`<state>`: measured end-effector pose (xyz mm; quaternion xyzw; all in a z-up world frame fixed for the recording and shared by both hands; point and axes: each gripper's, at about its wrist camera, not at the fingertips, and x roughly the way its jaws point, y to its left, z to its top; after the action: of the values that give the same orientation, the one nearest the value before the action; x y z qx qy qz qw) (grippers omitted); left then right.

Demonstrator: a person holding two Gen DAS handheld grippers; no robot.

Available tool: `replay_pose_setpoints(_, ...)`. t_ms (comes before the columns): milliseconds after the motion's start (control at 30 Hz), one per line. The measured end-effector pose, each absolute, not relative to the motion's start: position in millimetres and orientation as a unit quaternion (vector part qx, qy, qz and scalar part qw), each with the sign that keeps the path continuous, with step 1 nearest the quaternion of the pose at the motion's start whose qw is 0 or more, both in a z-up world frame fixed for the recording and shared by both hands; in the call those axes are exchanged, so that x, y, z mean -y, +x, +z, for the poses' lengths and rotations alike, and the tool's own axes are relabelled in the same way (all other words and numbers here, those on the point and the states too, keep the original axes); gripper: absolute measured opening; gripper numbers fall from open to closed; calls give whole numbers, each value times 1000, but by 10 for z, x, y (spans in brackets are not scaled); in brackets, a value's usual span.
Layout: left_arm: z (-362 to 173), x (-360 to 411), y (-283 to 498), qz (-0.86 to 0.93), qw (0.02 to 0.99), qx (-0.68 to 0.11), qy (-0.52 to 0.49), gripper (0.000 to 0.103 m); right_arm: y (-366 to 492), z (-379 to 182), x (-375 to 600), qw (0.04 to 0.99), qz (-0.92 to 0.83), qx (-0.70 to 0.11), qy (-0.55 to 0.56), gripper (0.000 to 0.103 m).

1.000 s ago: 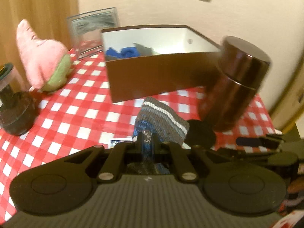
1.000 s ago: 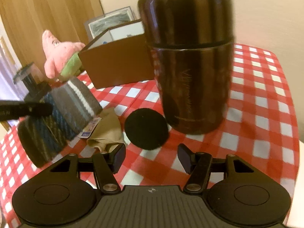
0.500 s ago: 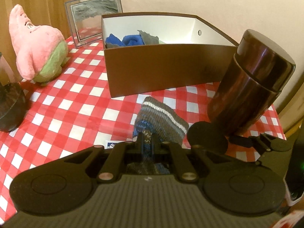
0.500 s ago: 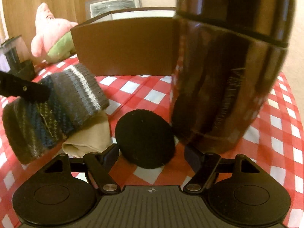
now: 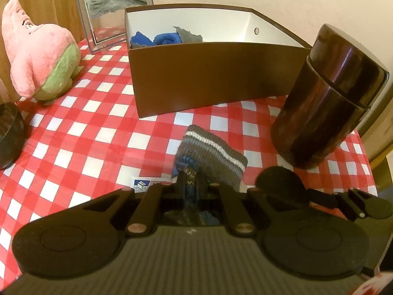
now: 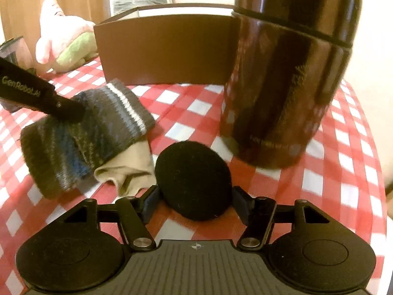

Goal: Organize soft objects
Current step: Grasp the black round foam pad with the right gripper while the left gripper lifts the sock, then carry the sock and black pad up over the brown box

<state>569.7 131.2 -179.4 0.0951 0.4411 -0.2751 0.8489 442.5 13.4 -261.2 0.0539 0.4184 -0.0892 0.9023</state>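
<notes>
Striped knit sock point(image 5: 211, 152) | clamped in left hand-held gripper point(image 5: 188, 179) | right hand-held gripper point(image 6: 194, 202) closing, apart around black pad point(image 6: 194, 179)

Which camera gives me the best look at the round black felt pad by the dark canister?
The right wrist view: the round black felt pad fills the centre, between the right gripper's fingers, whose jaws have just been closing. In the left wrist view, the pad shows only as a dark edge partly hidden behind the left gripper's body.

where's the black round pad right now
In the right wrist view the black round pad lies on the checked tablecloth, between the right gripper's jaws, beside the beige cloth and the dark jar.
</notes>
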Motion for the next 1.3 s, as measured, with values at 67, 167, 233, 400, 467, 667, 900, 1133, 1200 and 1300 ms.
replay_pose_setpoints(67, -1801, -1304, 5704, -277, 848, -442, 96, 7, 4452, -2629, -127, 903, -87, -417, 52, 72)
replay_pose_setpoints(167, -1809, -1299, 5709, -279, 847, -441, 98, 7, 4525, -2647, -75, 905, -92, -411, 52, 73)
replay_pose_setpoints(233, -1821, -1303, 5713, -281, 846, -443, 97, 7, 4547, -2644, -36, 906, -87, -411, 61, 74)
replay_pose_setpoints(400, -1833, -1311, 5688, -284, 844, -443, 101, 7, 4478, -2640, -30, 905, -72, -415, 62, 63)
replay_pose_setpoints(467, -1829, -1308, 5676, -284, 844, -443, 103, 7, 4457, -2629, -16, 902, -77, -420, 69, 62)
replay_pose_setpoints(667, -1725, -1312, 5590, -285, 850, -432, 103, 7, 4316, -2444, 79, 906, -91, -402, 95, 62)
replay_pose_setpoints(900, -1426, -1301, 5321, -274, 865, -408, 98, 7, 4143, -2122, 171, 921, -74, -370, 98, 62)
replay_pose_setpoints(1133, -1029, -1342, 4913, -252, 883, -384, 94, 7, 3845, -1850, 247, 930, -41, -347, 115, 62)
replay_pose_setpoints(1200, -913, -1373, 4807, -243, 889, -377, 89, 7, 3770, -1754, 255, 933, -28, -340, 115, 62)
replay_pose_setpoints(1300, -750, -1408, 4686, -235, 896, -367, 88, 7, 3688, -1608, 246, 936, -10, -331, 118, 62)
